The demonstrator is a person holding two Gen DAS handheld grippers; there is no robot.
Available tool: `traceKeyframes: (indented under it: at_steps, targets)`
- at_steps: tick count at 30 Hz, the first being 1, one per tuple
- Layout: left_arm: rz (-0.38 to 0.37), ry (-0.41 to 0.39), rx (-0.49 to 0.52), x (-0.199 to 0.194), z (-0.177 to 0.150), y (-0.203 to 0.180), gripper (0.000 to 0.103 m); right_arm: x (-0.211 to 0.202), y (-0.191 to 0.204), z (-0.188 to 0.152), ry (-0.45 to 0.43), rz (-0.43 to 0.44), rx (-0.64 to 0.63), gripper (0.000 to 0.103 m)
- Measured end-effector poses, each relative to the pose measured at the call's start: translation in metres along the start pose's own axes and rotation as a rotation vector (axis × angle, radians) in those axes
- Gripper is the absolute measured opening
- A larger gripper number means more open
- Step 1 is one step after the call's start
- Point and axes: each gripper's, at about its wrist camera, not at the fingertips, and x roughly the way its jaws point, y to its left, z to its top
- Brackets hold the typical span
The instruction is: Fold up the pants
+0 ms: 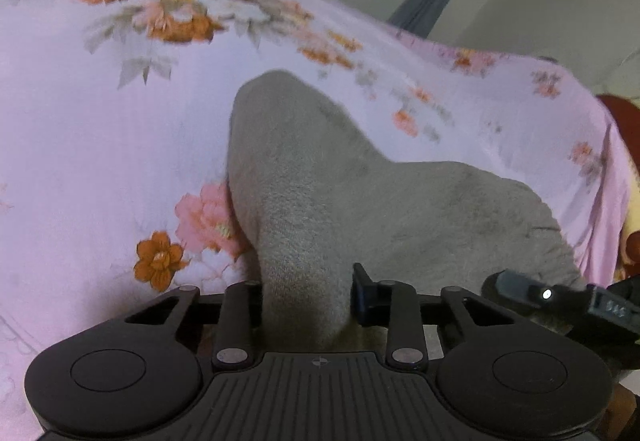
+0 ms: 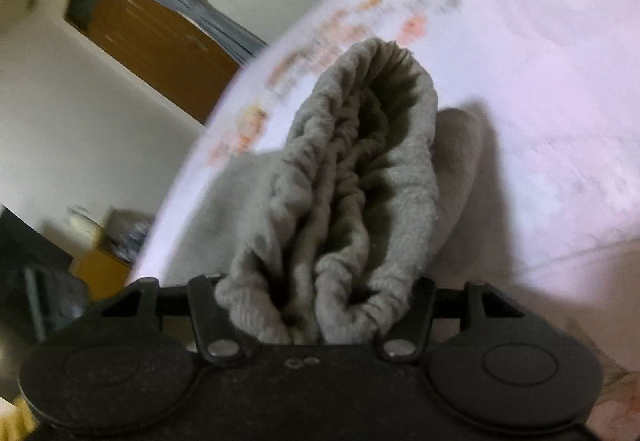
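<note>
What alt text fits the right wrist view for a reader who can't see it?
The right hand-held gripper grips the bunched elastic waistband of grey pants, raised over a pink floral bedsheet. A wooden door shows behind, blurred.

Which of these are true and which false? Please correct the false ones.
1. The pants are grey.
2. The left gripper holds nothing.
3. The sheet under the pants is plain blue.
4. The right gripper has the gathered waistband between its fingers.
1. True: the pants are grey.
2. False: the left gripper is closed on a fold of the pants.
3. False: the sheet is pink with flowers.
4. True: the right gripper has the waistband bunched between its fingers.
</note>
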Motion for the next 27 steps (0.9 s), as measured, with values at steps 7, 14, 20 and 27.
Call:
traceKeyframes:
  at_steps: [7, 14, 20, 27]
  targets:
    - [-0.046, -0.120, 0.005, -0.042, 0.035, -0.011, 0.027, -0.007, 0.042, 0.036, -0.060, 0.115, -0.051, 0.058]
    - [-0.025, -0.209, 0.088, -0.057, 0.093, -0.026, 0.027, 0.001, 0.068, 0.086, -0.106, 0.171, -0.093, 0.058]
    - [0.004, -0.235, 0.113, -0.041, 0.131, -0.029, 0.027, 0.013, 0.070, 0.114, -0.125, 0.193, -0.103, 0.058]
    - [0.052, -0.188, 0.145, 0.003, 0.153, -0.029, 0.027, 0.034, 0.040, 0.122, -0.124, 0.170, -0.062, 0.058]
